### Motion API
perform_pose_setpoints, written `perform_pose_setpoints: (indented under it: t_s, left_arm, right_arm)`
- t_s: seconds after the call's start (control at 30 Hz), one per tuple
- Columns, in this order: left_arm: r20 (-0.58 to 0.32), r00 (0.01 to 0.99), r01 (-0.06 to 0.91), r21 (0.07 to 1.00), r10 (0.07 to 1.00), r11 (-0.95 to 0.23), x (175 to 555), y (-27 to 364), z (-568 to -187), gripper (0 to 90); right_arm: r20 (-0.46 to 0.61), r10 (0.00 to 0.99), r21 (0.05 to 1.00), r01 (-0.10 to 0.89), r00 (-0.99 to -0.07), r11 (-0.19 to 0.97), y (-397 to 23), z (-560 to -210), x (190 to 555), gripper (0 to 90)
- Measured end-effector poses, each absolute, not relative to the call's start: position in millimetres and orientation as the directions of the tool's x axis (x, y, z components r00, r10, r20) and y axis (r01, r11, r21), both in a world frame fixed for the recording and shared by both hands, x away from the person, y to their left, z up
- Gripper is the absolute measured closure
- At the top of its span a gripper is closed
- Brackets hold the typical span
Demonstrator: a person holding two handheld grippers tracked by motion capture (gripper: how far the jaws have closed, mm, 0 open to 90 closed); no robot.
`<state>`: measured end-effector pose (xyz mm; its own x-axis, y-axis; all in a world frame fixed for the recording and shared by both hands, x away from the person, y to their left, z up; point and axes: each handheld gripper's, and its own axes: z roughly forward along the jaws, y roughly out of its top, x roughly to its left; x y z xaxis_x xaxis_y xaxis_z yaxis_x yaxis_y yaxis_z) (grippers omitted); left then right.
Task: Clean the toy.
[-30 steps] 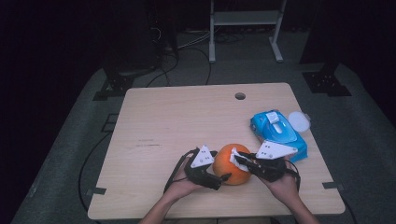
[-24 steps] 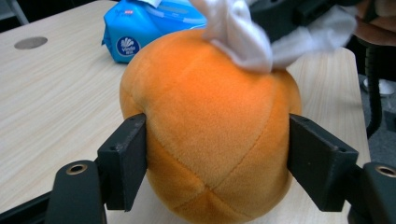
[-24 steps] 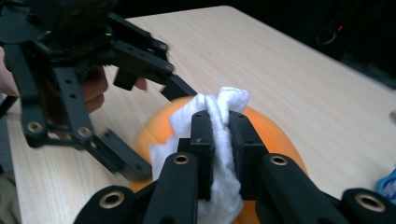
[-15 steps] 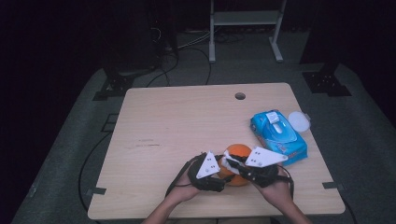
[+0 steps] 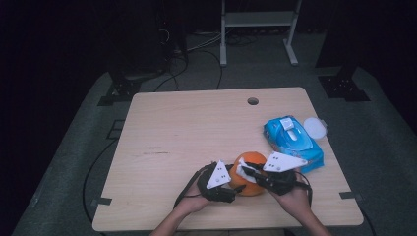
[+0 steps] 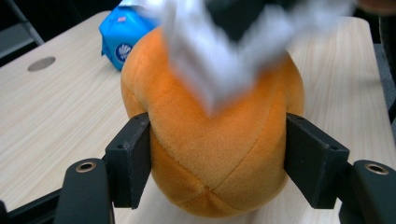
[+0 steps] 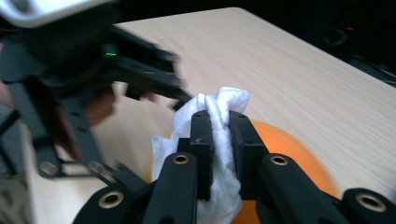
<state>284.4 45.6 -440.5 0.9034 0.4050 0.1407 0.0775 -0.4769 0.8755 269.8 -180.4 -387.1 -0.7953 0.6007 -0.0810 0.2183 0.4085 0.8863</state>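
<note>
**Two grippers working on an orange plush ball**

The orange ball (image 5: 250, 172) is sitting on the worktop (image 5: 196, 128), near the front edge and a little right of the middle. The left gripper (image 6: 218, 161) is gripping it from the left side. Its fingers (image 6: 128, 158) have just been closing, and now both pads are pressing into the soft sides of the ball, one on each side, about halfway shut. In the left gripper view the plush is bulging a little between the pads.

The right gripper (image 7: 218, 128) is reaching over the top of the ball from the right. Its fingers (image 7: 201, 140) are almost fully shut and are pinching a white wipe (image 7: 224, 107). The wipe is bunching up above the fingertips and hanging down between them, lying against the top of the ball.

A blue wipe pack (image 5: 292, 140) is lying just behind the right gripper, close to the right edge of the worktop. A round white lid (image 5: 314, 128) is resting just beside the far end of the pack.
</note>
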Motion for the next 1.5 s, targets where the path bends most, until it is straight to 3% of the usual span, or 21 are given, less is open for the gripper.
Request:
perform_pose_setpoints:
  t_s: [0.13, 0.33, 0.53, 0.63, 0.8, 1.0, 1.1, 1.27, 1.33, 1.5]
  left_arm:
    - [0.108, 0.910, 0.102, 0.876, 0.399, -0.471, 288, 50, -443, 29.6]
    - [0.064, 0.909, 0.147, 0.876, 0.412, -0.459, 291, 48, -438, 15.9]
    - [0.084, 0.907, 0.137, 0.868, 0.413, -0.477, 293, 55, -441, 27.4]
    - [0.057, 0.905, 0.164, 0.867, 0.422, -0.470, 298, 61, -444, 27.2]
    - [0.016, 0.912, 0.171, 0.894, 0.411, -0.413, 299, 63, -433, 17.5]
    - [0.046, 0.905, 0.159, 0.886, 0.424, -0.435, 300, 65, -438, 24.9]
    - [0.047, 0.905, 0.160, 0.884, 0.423, -0.440, 302, 70, -441, 28.1]
    - [0.037, 0.904, 0.165, 0.889, 0.426, -0.427, 304, 71, -441, 27.8]
    - [0.041, 0.904, 0.147, 0.905, 0.426, -0.399, 302, 70, -436, 23.4]
    - [0.101, 0.902, 0.102, 0.896, 0.421, -0.433, 298, 62, -436, 26.7]
  right_arm:
    - [-0.033, 0.631, 0.889, 0.266, -0.775, 0.372, -198, -393, 279, 80.4]
    - [-0.023, 0.599, 0.889, 0.257, -0.801, 0.378, -186, -396, 277, 80.4]
    - [-0.038, 0.598, 0.884, 0.252, -0.801, 0.394, -187, -395, 277, 80.3]
    - [-0.048, 0.636, 0.877, 0.272, -0.770, 0.396, -199, -397, 282, 80.3]
    - [-0.020, 0.642, 0.871, 0.302, -0.766, 0.387, -202, -404, 286, 80.3]
    - [-0.068, 0.579, 0.866, 0.240, -0.813, 0.438, -175, -404, 276, 80.0]
    - [-0.054, 0.593, 0.867, 0.257, -0.804, 0.428, -181, -404, 279, 79.9]
    - [-0.004, 0.631, 0.866, 0.313, -0.775, 0.390, -200, -410, 291, 79.9]
    - [-0.011, 0.635, 0.864, 0.312, -0.773, 0.395, -199, -410, 290, 80.0]
    - [-0.009, 0.567, 0.873, 0.270, -0.823, 0.406, -180, -407, 279, 79.8]
